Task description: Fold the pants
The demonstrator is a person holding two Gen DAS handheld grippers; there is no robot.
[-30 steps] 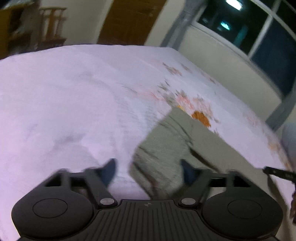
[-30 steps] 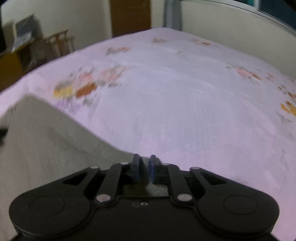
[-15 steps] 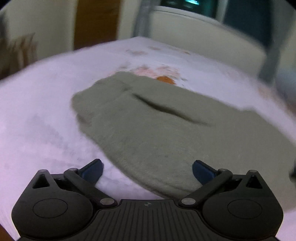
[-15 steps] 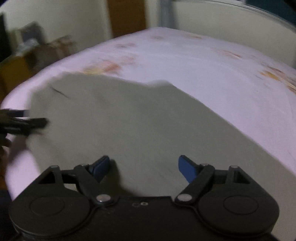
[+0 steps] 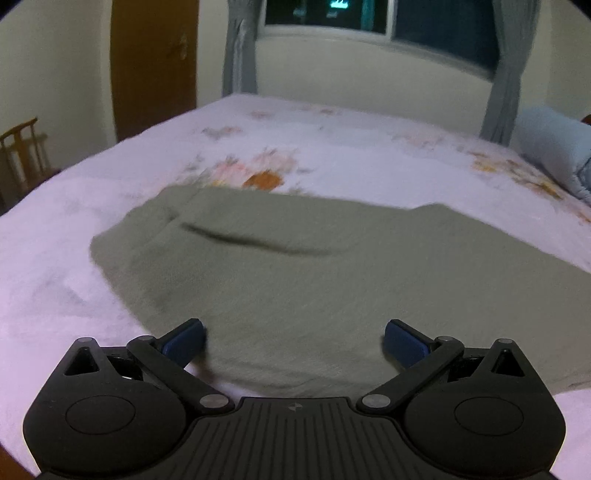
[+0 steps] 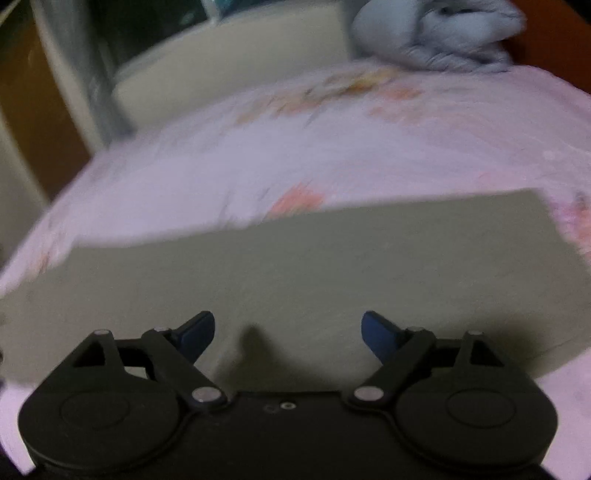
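Grey-green pants (image 5: 314, 273) lie flat and folded on a pink flowered bedsheet (image 5: 332, 147), with a dark crease across the cloth. My left gripper (image 5: 293, 338) hovers over their near edge, open, with nothing between its blue pads (image 5: 184, 338). In the right wrist view the pants (image 6: 295, 266) spread as a wide flat panel. My right gripper (image 6: 288, 330) is above them with its jaws still opening and nothing gripped; its shadow falls on the cloth.
A rolled light-blue blanket (image 5: 554, 147) lies at the bed's far right, seen too as a blue bundle (image 6: 436, 33). Behind the bed are a window with grey curtains (image 5: 240, 48), a brown door (image 5: 151, 66) and a wooden chair (image 5: 22, 151) at left.
The right gripper went from shut on the pants' edge to open and swung across over the cloth. The left gripper opened wider and moved so the pants now fill its view.
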